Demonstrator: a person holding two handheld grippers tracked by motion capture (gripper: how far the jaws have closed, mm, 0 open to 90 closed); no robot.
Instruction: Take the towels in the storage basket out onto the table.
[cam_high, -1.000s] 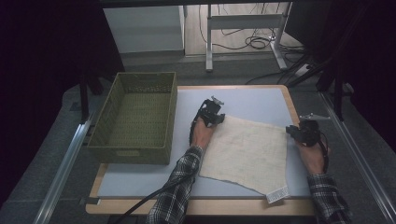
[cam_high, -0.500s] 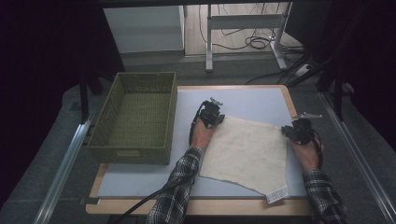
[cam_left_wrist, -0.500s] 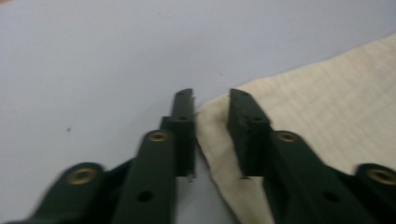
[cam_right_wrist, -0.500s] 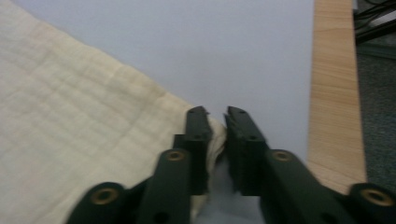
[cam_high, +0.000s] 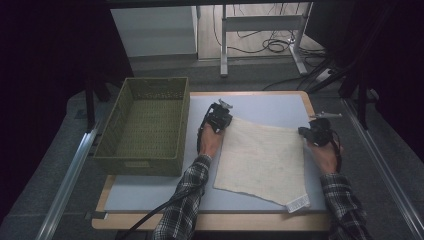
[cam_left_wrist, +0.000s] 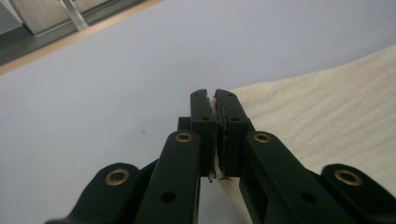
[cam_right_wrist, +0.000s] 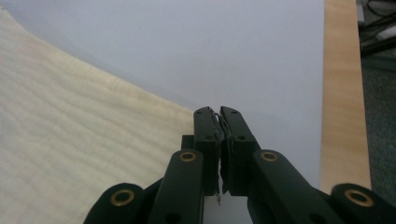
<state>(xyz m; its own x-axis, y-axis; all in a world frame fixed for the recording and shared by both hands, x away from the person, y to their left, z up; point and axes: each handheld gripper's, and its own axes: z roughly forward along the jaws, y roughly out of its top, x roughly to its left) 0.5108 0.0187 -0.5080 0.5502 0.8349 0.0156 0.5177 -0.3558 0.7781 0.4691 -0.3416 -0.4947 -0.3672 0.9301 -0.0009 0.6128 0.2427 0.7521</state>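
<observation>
A cream cloth (cam_high: 262, 160) lies flat on the pale blue mat (cam_high: 265, 107). My left gripper (cam_high: 220, 118) is at the cloth's far left corner. In the left gripper view that gripper (cam_left_wrist: 214, 95) has just closed, pinching the corner of the cloth (cam_left_wrist: 327, 107) between its pads. My right gripper (cam_high: 315, 132) is at the far right corner. In the right gripper view it (cam_right_wrist: 218, 112) has also just closed, with the edge of the cloth (cam_right_wrist: 70, 140) caught between its jaws.
An olive woven basket (cam_high: 107, 135) stands open and hollow on the left of the table, close to my left forearm. A white label (cam_high: 298, 202) hangs at the cloth's near right corner. The wooden table edge (cam_right_wrist: 343, 93) runs just right of my right gripper.
Both grippers have edged a little farther from the person, and the right one has also come slightly leftward. The cloth still lies spread in the same place.
</observation>
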